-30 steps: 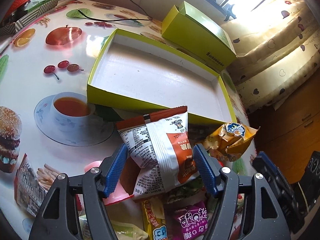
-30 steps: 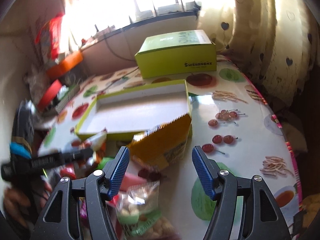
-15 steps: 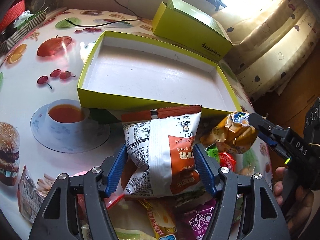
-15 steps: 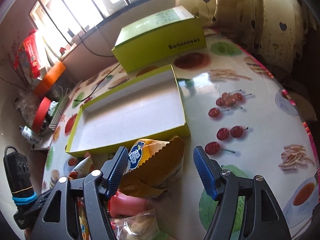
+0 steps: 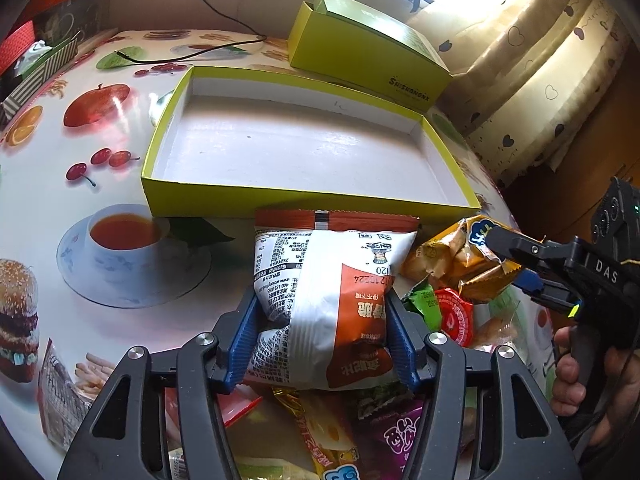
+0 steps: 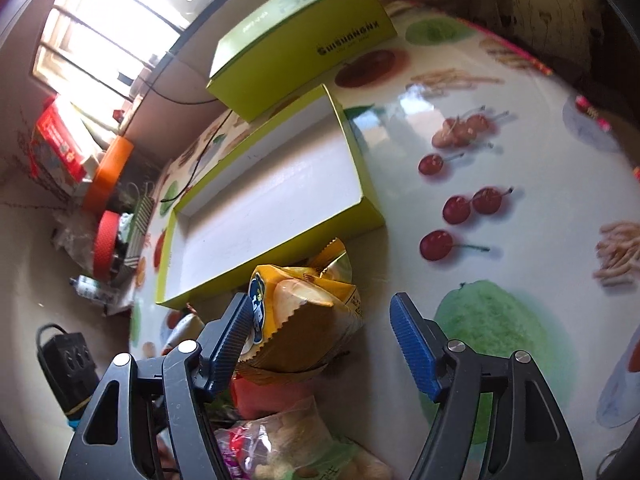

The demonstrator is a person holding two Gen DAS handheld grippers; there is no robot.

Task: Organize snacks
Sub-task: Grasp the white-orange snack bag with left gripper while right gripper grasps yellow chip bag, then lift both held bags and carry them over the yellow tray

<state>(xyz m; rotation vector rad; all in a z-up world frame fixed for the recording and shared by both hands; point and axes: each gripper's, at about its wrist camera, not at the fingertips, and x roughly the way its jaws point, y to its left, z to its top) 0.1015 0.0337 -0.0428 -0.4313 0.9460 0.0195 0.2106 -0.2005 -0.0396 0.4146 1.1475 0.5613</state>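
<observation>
My left gripper (image 5: 324, 332) is shut on a white and orange snack bag (image 5: 332, 300), held just in front of the open yellow-green tray (image 5: 256, 196), whose white floor is bare. My right gripper (image 6: 324, 332) is open, with a yellow snack bag (image 6: 308, 320) between its fingers, touching the left finger. From the left wrist view the right gripper (image 5: 516, 264) straddles that yellow bag (image 5: 452, 256). A pile of other snack packets (image 5: 340, 432) lies below my left gripper.
A closed yellow-green box (image 5: 368, 52) stands behind the tray, also in the right wrist view (image 6: 296, 40). A black cable (image 5: 208, 48) runs across the far table. Boxes and clutter (image 6: 80, 168) sit at the far left. A curtain (image 5: 540, 72) hangs on the right.
My left gripper has closed on the white and orange bag and lifted it toward the tray. My right gripper has come down around the yellow bag.
</observation>
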